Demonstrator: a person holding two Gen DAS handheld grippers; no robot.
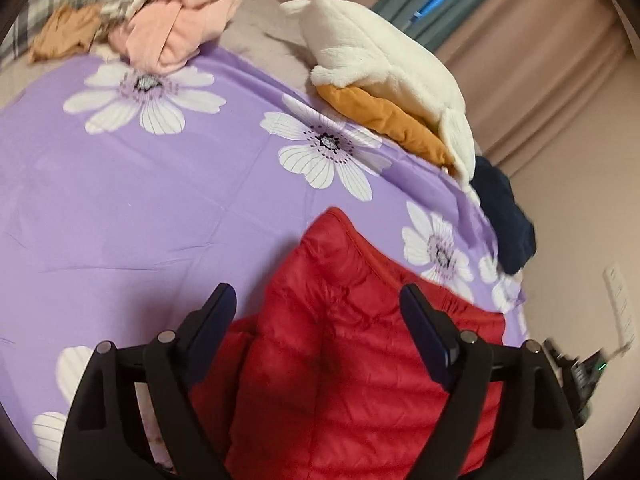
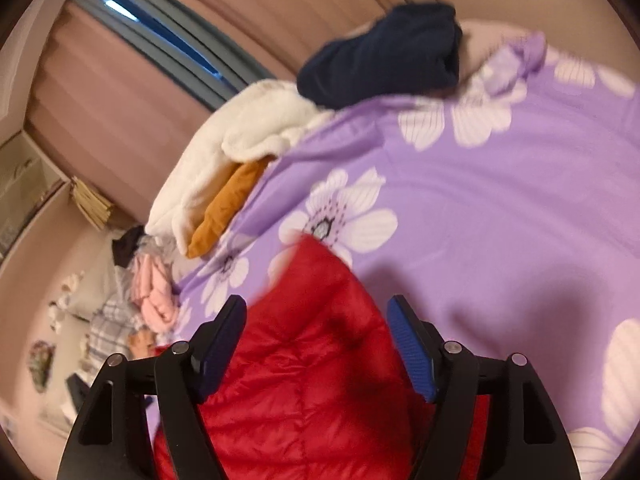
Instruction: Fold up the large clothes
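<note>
A red quilted puffer jacket [image 1: 340, 344] lies folded on a purple sheet with white flowers [image 1: 120, 200]. My left gripper [image 1: 318, 300] is open and hovers just above the jacket, one finger on each side of it. In the right wrist view the same jacket [image 2: 304, 360] lies below my right gripper [image 2: 316, 316], which is open with its jaws wide apart over the jacket's upper part. Neither gripper holds anything. The jacket's near end is hidden behind both gripper bodies.
A white fleece [image 1: 380, 64] over a mustard garment [image 1: 388, 120] and a navy garment [image 1: 504, 220] lie along the bed's far edge. Pink clothes [image 1: 184, 28] and a plaid piece [image 1: 60, 4] are piled at the far left. Curtains [image 2: 132, 92] hang behind.
</note>
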